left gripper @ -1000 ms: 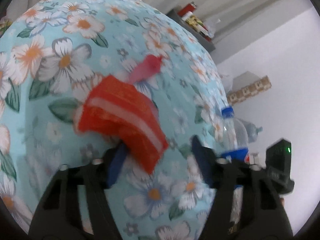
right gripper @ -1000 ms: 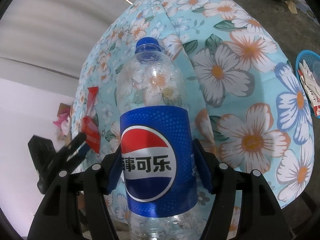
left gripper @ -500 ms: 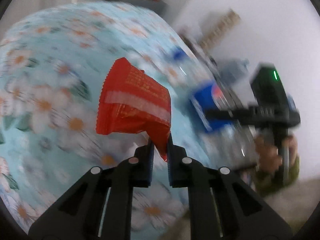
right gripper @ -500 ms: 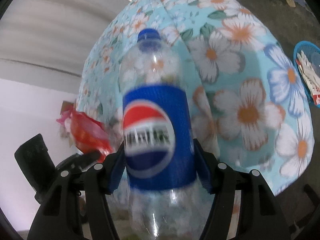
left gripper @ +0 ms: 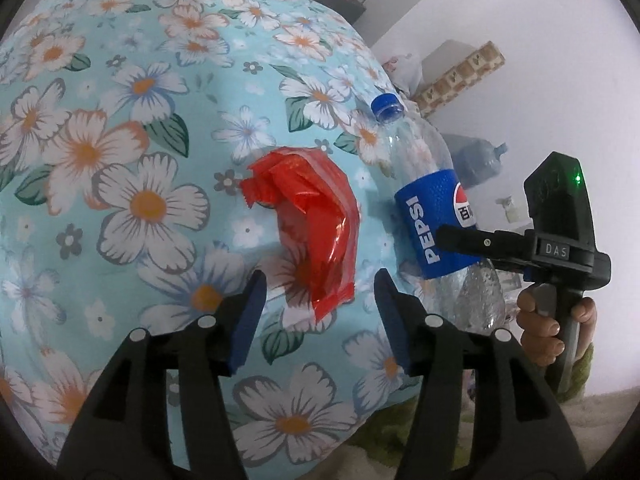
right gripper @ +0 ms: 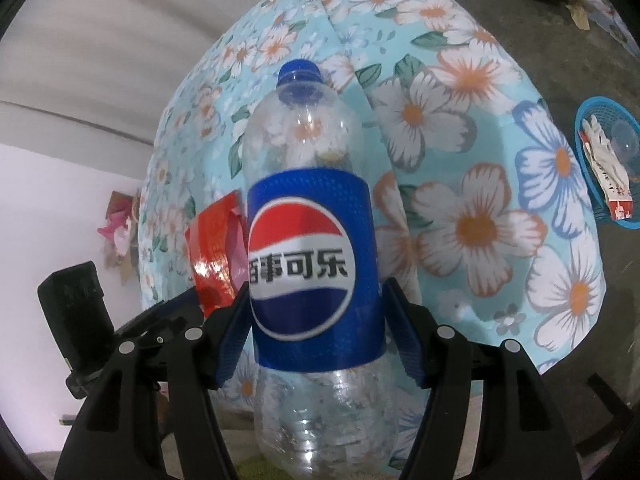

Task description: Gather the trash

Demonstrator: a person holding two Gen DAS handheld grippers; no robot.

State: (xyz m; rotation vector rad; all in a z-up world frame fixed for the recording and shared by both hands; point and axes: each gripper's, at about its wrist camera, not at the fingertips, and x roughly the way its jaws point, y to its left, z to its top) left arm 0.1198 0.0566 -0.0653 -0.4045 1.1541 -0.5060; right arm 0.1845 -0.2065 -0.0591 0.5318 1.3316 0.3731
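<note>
Inspection found the right gripper (right gripper: pixel 316 320) with its jaws clamped on the blue label band of an empty Pepsi bottle (right gripper: pixel 314 272), which stood upright between them, cap (right gripper: pixel 298 72) away from the jaws. The left gripper (left gripper: pixel 316 312) had its jaws spread wide and gripped nothing. A crumpled red wrapper (left gripper: pixel 312 224) lay on the floral cloth (left gripper: pixel 132 152) of the tabletop, just ahead of the left jaws; its lower corner reached roughly into the gap between them, touching neither. In the left wrist view the bottle stood off to the right of the left jaws, held by the right gripper with the person's hand (left gripper: pixel 556 320) on its handle.

The step in hand was judged to be the pickup of the wrapper, the bottle being already secured. The next move would call for the left jaws to advance over the wrapper's near corner and close on it. The foil looked thin and slack, so a deep bite would be prudent. A blue basket (right gripper: pixel 608 160) holding scraps sat far to the right of the right jaws, probably the collection point.
</note>
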